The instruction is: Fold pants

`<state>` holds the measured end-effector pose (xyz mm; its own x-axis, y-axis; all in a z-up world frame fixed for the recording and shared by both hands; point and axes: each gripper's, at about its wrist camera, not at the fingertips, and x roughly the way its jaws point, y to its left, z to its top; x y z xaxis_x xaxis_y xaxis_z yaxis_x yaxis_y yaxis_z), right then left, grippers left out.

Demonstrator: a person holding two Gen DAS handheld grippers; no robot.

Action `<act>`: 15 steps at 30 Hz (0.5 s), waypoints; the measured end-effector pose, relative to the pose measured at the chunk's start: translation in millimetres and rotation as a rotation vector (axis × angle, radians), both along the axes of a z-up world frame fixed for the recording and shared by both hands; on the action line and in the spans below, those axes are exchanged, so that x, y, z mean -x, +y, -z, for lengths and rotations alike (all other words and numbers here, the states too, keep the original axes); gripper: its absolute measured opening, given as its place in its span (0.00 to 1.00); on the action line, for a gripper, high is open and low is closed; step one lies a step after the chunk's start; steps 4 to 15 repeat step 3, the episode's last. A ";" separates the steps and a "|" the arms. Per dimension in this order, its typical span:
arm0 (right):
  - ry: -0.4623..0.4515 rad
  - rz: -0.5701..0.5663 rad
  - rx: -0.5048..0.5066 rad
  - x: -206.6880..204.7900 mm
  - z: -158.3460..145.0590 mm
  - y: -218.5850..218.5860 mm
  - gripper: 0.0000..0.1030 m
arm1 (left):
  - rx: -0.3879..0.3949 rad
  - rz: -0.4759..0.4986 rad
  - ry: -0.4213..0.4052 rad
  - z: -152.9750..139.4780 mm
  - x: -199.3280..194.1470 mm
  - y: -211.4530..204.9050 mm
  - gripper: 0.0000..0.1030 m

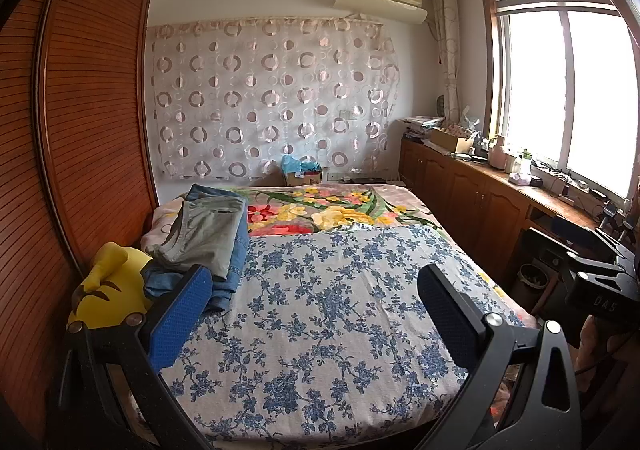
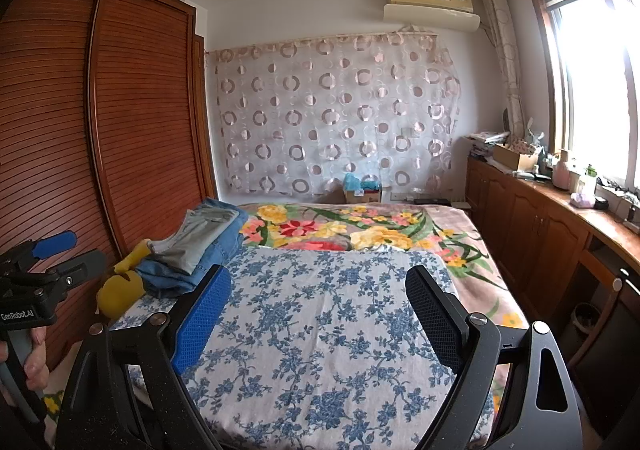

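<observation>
Both grippers, left (image 1: 316, 306) and right (image 2: 320, 314), have fingers wide apart and hold nothing. They hang over the near end of the bed (image 1: 320, 330), tipped down a little. Folded pants (image 1: 204, 234) sit far left, by a yellow toy (image 1: 108, 290).

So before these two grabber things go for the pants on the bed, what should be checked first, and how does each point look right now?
1. Left gripper open and empty: ok.
2. Right gripper open and empty: ok.
3. Pants within sight: ok. A pile of pants sits at the bed's left edge, grey-green pair on top of jeans.
4. Room to fold: ok. The blue floral sheet lies flat with nothing on it in front of both grippers.
5. Obstacles near the pile: not ok. A yellow plush toy sits right against it.
6. How many pairs are stacked: cannot tell.
</observation>
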<state>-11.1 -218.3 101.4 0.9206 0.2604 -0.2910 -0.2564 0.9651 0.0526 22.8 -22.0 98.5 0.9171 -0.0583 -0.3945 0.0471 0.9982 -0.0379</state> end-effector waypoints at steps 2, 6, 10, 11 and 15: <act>-0.001 0.001 0.000 0.3 0.2 -0.1 0.87 | 0.002 0.000 -0.001 0.3 -0.1 0.0 1.00; -0.002 0.002 0.000 0.4 0.3 -0.4 0.87 | 0.001 -0.001 -0.001 0.0 0.3 0.1 1.00; -0.002 0.002 0.000 0.4 0.3 -0.4 0.87 | 0.001 -0.001 -0.001 0.0 0.3 0.1 1.00; -0.002 0.002 0.000 0.4 0.3 -0.4 0.87 | 0.001 -0.001 -0.001 0.0 0.3 0.1 1.00; -0.002 0.002 0.000 0.4 0.3 -0.4 0.87 | 0.001 -0.001 -0.001 0.0 0.3 0.1 1.00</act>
